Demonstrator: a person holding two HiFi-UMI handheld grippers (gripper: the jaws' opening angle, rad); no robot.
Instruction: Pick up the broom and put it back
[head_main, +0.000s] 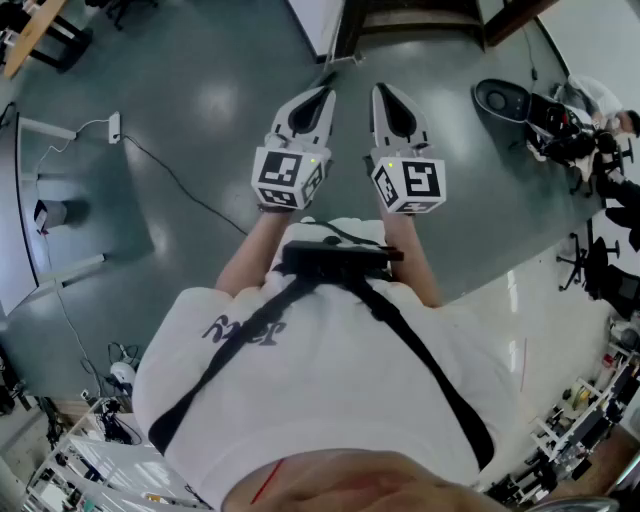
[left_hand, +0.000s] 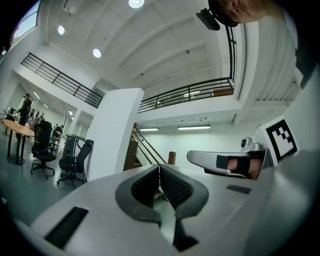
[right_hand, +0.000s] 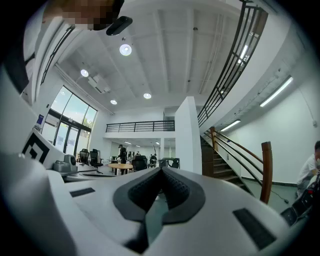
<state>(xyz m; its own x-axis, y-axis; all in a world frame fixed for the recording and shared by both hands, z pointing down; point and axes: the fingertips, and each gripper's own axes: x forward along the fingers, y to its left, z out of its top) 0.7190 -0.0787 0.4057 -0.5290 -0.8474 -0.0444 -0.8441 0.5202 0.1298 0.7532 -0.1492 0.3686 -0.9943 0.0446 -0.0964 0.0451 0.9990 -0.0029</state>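
Closest, a white shirt (head_main: 330, 370) crossed by black harness straps (head_main: 420, 350) is seen from above, with a black box (head_main: 335, 262) mounted at the chest. Just beyond it, both forearms are held forward side by side. The left gripper (head_main: 327, 92) and the right gripper (head_main: 380, 90) are carried level and near each other, both pointed away from the body over the grey-green floor (head_main: 200, 100). In each gripper view the ribbed black pads are pressed together at the tips, and nothing is held between them.

Further out on the floor, a dark cable (head_main: 180, 185) is run to a white power strip (head_main: 114, 127). Beyond the left gripper, a white pillar (left_hand: 112, 132) is flanked by black office chairs (left_hand: 75, 162). Ahead of the right gripper, a staircase (right_hand: 225, 160) with a wooden newel post (right_hand: 266, 165) is seen, and a round table (right_hand: 120, 166) far back.

Where the broom lies cannot be told from these views.
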